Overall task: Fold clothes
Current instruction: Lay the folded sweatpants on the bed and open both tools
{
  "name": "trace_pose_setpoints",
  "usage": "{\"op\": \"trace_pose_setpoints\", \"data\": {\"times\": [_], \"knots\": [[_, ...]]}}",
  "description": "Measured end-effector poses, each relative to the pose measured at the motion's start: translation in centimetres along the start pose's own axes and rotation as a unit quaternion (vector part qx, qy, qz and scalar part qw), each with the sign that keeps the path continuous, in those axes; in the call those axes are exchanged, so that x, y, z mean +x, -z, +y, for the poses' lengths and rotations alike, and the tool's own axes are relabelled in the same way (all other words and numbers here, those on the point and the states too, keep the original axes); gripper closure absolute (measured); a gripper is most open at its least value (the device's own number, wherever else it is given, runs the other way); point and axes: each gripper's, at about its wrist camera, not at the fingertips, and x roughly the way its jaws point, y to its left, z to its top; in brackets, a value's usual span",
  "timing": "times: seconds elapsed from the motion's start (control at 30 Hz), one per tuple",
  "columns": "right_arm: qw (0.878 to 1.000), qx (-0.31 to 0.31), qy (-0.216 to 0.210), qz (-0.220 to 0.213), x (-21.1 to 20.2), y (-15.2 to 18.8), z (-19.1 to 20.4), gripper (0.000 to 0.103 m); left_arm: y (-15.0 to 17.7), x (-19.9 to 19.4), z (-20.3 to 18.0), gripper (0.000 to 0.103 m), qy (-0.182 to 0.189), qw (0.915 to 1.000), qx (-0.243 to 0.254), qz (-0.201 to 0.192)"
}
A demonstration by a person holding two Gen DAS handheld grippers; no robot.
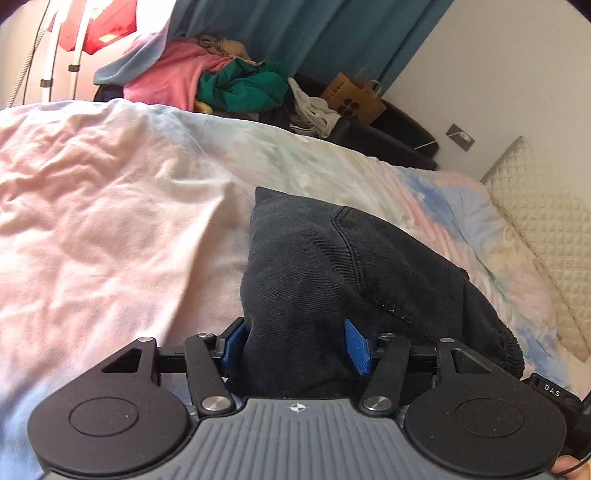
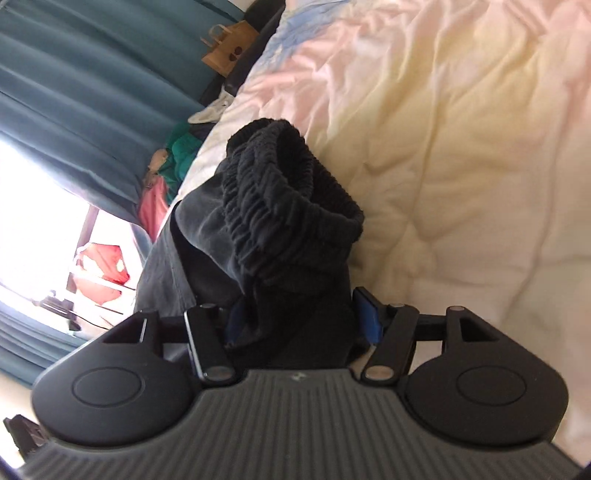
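A pair of black trousers (image 1: 332, 266) lies bunched on the bed, a pocket seam on top. My left gripper (image 1: 295, 347) is shut on a thick fold of the black cloth, which fills the gap between its blue pads (image 1: 356, 345). In the right wrist view the trousers' gathered elastic waistband (image 2: 291, 199) stands up in a loop. My right gripper (image 2: 299, 325) is shut on the cloth just below that waistband. The tips of both grippers are hidden by cloth.
The bed has a crumpled pastel duvet (image 1: 110, 206) and a quilted cream pillow (image 1: 546, 221) at the right. Beyond the far edge a pile of pink and green clothes (image 1: 221, 81) and a brown paper bag (image 1: 354, 99) sit before teal curtains (image 1: 332, 33).
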Motion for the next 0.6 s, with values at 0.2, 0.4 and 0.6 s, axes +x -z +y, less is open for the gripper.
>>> {"op": "trace_pose_setpoints", "data": {"times": [0.2,0.4,0.6], "knots": [[0.999,-0.032,0.025,-0.006,-6.7,-0.8,2.8,0.039,-1.6,-9.2,-4.4,0.041,-0.011,0.9989,0.035,-0.03],[0.993,-0.11,0.011,-0.031,-14.7,-0.1,7.4,0.039,-0.6,-19.0,-9.9,0.021,-0.02,0.9938,0.088,-0.064],[0.984,-0.17,-0.015,-0.048,-21.8,2.8,10.7,0.03,4.0,-26.3,-13.6,0.0,-0.028,0.9841,0.154,-0.084]]}}
